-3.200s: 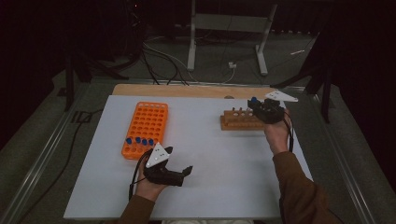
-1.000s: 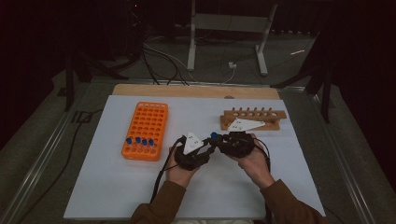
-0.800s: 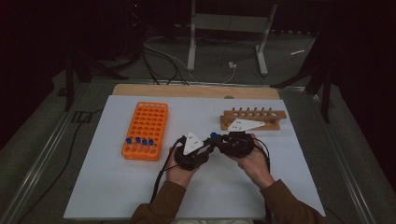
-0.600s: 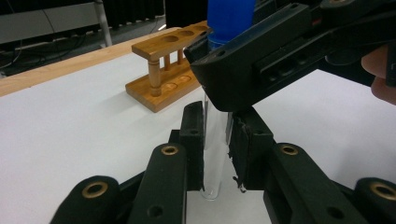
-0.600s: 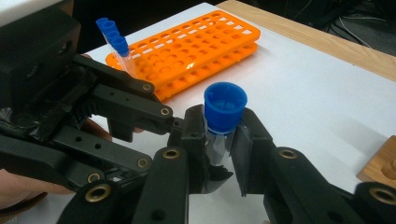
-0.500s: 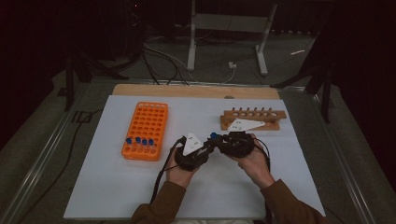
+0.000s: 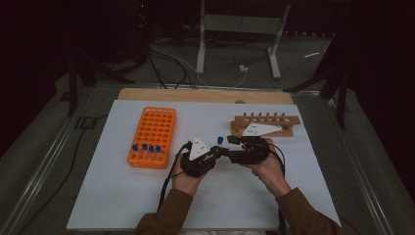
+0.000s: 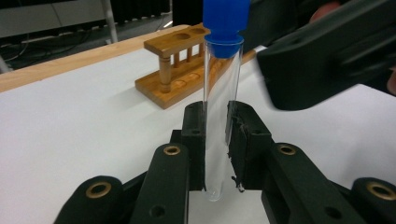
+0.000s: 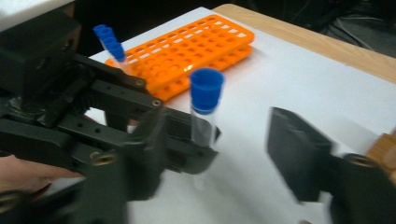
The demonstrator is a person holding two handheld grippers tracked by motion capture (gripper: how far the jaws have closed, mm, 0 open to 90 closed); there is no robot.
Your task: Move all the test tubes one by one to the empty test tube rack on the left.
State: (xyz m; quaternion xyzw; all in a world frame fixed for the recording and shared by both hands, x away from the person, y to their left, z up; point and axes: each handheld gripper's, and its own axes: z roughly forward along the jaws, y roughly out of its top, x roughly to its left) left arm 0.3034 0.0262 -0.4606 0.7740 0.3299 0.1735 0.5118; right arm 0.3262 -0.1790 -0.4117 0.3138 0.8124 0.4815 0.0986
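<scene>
Tube [image 8: 217, 116] sat clamped upright in your left gripper [image 8: 216, 149], blue cap up. Your right gripper [image 9: 233, 140], at its 3 o'clock, had just been opening and stood released around the tube.

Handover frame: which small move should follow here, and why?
Probably the right gripper backs away: its jaws have just been opening and stand apart from the blue-capped tube, which the left gripper clamps upright. The orange rack looks like the destination.
</scene>
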